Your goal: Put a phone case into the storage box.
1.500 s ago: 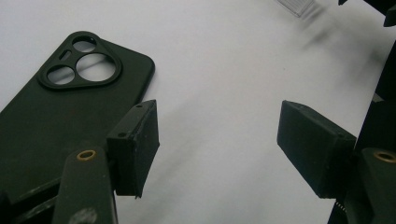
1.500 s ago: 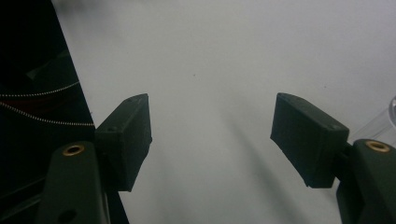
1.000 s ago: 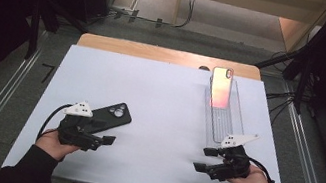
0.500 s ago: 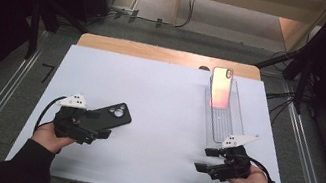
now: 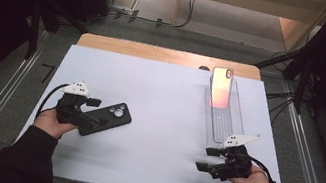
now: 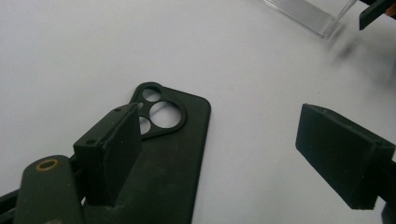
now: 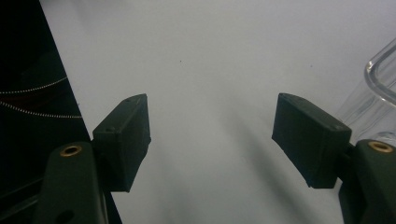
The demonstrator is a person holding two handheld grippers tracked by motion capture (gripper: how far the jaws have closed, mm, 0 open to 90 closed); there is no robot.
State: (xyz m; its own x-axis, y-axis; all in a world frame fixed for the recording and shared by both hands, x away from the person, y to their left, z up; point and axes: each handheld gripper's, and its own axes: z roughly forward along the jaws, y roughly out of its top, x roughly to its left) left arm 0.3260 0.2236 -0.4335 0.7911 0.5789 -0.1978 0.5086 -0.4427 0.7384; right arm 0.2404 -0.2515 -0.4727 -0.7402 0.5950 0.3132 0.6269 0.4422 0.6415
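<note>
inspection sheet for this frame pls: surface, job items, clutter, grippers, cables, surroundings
Surface: white table top, bare wood strip at its far edge.
Job's things: black phone case flat at left, camera cut-out facing away from the person; phone in a clear tray at right.
Clutter: nothing seen.
Grippers: left gripper open, jaws just opened, the case under one jaw, not clamped; right gripper open, nothing between its jaws, beside the tray's near end.
Cables: one trails from each gripper; more on the floor behind.
Surroundings: dark, metal rails at both sides.

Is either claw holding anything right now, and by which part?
Nothing is held. The left claw stands open over the flat black phone case; the right claw is open over bare table.
</note>
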